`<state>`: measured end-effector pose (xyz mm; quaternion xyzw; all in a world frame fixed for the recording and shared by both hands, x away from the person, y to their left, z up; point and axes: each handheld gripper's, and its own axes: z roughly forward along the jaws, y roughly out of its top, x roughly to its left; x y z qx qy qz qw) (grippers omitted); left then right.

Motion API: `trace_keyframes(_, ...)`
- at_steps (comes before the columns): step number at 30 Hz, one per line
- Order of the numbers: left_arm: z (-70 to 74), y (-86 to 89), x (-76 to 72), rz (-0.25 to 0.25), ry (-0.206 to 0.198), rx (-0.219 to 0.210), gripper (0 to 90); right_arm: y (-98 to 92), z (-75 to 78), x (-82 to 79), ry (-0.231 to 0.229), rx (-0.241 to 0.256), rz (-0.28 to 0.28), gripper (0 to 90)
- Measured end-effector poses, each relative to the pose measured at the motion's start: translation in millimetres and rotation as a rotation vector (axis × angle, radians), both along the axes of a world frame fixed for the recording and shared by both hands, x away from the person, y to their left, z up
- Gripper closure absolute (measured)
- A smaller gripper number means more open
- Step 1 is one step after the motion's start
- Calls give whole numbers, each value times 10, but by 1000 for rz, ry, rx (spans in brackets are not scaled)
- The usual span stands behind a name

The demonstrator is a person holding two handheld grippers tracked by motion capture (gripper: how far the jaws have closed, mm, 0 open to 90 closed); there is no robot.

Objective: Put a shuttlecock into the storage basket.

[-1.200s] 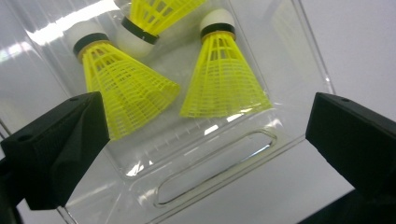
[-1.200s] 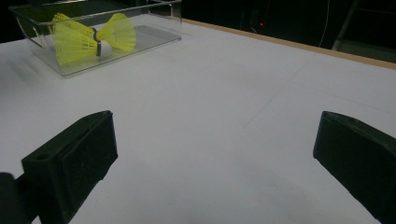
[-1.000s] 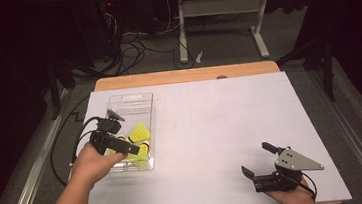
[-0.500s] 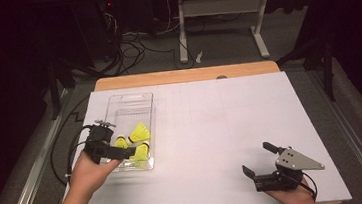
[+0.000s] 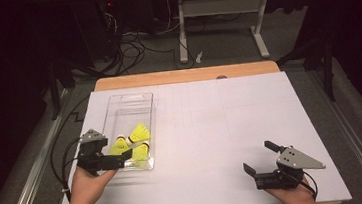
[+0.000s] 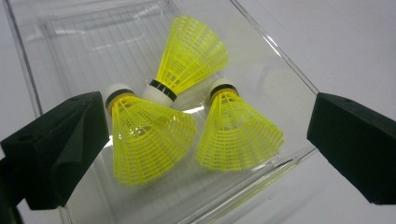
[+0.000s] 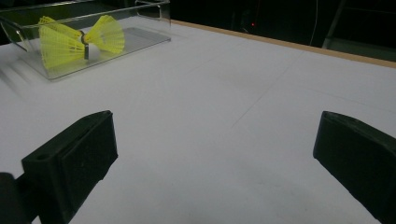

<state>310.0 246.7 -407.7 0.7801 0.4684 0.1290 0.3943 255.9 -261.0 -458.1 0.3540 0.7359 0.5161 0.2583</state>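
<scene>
A clear plastic tray (image 5: 126,98) lies on the left of the white-covered table. Three yellow shuttlecocks (image 5: 139,133) rest at its near end. In the left gripper view one shuttlecock (image 6: 191,56) points its cork toward me, and two others (image 6: 149,140) (image 6: 238,135) lie side by side in front of it. My left gripper (image 5: 113,153) (image 6: 205,121) is open at the tray's near left corner, aimed at the shuttlecocks and holding nothing. My right gripper (image 5: 259,157) (image 7: 215,154) is open and empty over the sheet at the near right. From there the tray (image 7: 140,35) and shuttlecocks (image 7: 56,42) are far off.
A white sheet (image 5: 221,128) covers the table, with a wooden strip (image 5: 186,75) along the far edge. Beyond it are cables (image 5: 133,41) and desk legs (image 5: 260,29) on a dark floor. A black cable (image 5: 56,154) trails off the table's left side.
My left gripper has pulled back from over the tray to its near left corner. The shuttlecocks stay in the tray. The right gripper has not moved.
</scene>
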Motion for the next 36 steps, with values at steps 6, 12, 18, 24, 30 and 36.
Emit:
trace_keyframes(6,-29,31,-114,-33,-110,-38,5,-16,-16,17,3,4,-15,4)
trace_keyframes(12,-86,86,-227,-45,-178,-48,5,-35,-13,22,-7,10,-24,4)
trace_keyframes(18,-217,-18,-339,-78,-196,-12,5,-44,-5,23,-10,17,-38,4)
trace_keyframes(24,-201,-40,-402,-87,-215,-82,5,-56,2,13,-15,21,-37,4)
trace_keyframes(30,-206,19,-405,-50,-227,-125,5,-77,25,-12,-25,24,-31,3)
trace_keyframes(36,-216,29,-401,-44,-224,-126,5,-94,37,-15,-31,28,-30,4)
